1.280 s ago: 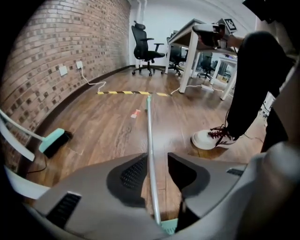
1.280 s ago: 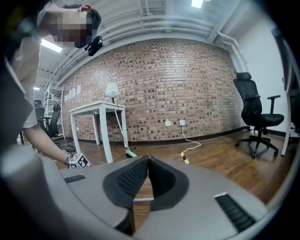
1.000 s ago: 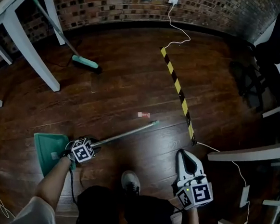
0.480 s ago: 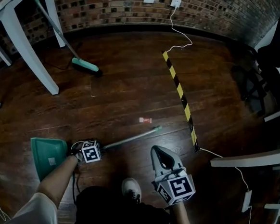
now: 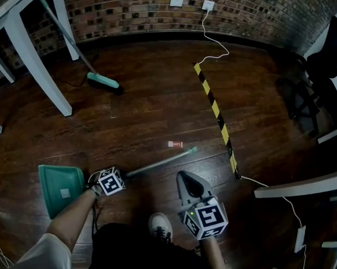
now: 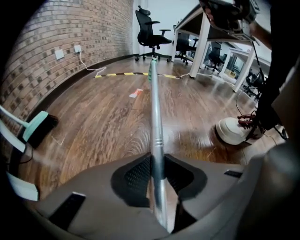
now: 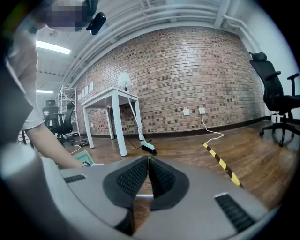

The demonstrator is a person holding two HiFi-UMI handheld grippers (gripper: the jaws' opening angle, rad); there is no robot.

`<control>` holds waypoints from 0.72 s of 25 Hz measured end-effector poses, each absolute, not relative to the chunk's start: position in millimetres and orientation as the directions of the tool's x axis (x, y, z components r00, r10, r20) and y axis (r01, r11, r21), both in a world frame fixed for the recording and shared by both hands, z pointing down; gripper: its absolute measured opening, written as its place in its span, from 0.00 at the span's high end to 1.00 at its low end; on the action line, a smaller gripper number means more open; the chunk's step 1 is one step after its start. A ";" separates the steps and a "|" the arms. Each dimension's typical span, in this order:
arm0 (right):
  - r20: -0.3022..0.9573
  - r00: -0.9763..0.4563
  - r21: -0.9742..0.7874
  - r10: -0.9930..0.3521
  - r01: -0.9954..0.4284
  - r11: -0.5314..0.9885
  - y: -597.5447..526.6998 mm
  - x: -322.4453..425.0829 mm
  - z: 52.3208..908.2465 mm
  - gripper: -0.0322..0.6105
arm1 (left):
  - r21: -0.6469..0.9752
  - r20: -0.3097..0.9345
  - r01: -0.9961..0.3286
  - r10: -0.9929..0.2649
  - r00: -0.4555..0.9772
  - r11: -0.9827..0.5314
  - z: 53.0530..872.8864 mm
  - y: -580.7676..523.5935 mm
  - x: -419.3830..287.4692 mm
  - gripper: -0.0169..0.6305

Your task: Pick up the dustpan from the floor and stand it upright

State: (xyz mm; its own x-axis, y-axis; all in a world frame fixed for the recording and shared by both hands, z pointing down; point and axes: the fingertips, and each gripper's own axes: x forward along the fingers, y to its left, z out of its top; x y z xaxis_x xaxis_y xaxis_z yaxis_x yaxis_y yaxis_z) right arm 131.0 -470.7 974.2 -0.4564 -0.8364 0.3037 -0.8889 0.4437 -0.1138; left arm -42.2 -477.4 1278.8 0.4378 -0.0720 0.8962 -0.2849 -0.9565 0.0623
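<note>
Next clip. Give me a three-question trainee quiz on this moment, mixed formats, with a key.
1. True or false: the green dustpan stands upright.
2. What runs between the left gripper jaws? A) a broom stick B) the dustpan's metal handle C) a white cable
3. Fill in: the right gripper jaws are ___ and hold nothing.
Key: 1 false, it lies on the floor. 2 B; the jaws have just been closing and now grip it. 3 shut.
</note>
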 end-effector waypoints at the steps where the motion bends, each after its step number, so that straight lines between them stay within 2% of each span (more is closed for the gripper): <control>1: 0.297 -0.455 -0.110 -0.839 -0.890 0.443 -468.7 130.5 971.4 0.93 | 0.049 0.885 -0.297 -0.096 0.455 -0.954 1266.9 -480.3 -41.6 0.81; 8: 0.227 -0.474 -0.090 -0.851 -0.880 0.466 -455.8 110.7 943.3 0.93 | -0.011 0.724 -0.391 -0.277 0.632 -0.920 1154.7 -510.5 -35.8 0.81; 13: 0.198 -0.497 -0.065 -0.845 -0.866 0.495 -447.2 90.5 923.7 0.93 | 0.002 0.512 -0.427 -0.365 0.777 -0.904 1068.9 -516.7 -39.5 0.81; 18: 0.191 -0.504 -0.050 -0.842 -0.862 0.505 -439.0 78.8 914.9 0.93 | 0.006 0.328 -0.484 -0.455 0.828 -0.875 1025.8 -511.0 -66.5 0.81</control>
State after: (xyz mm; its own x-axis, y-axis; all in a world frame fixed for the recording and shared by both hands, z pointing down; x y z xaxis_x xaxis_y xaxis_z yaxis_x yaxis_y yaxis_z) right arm 78.8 -439.0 914.9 -0.5042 -0.8423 0.1908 -0.8619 0.5046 -0.0501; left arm -66.5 -511.0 1025.8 0.8279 -0.4553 0.3277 -0.4836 -0.8753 0.0058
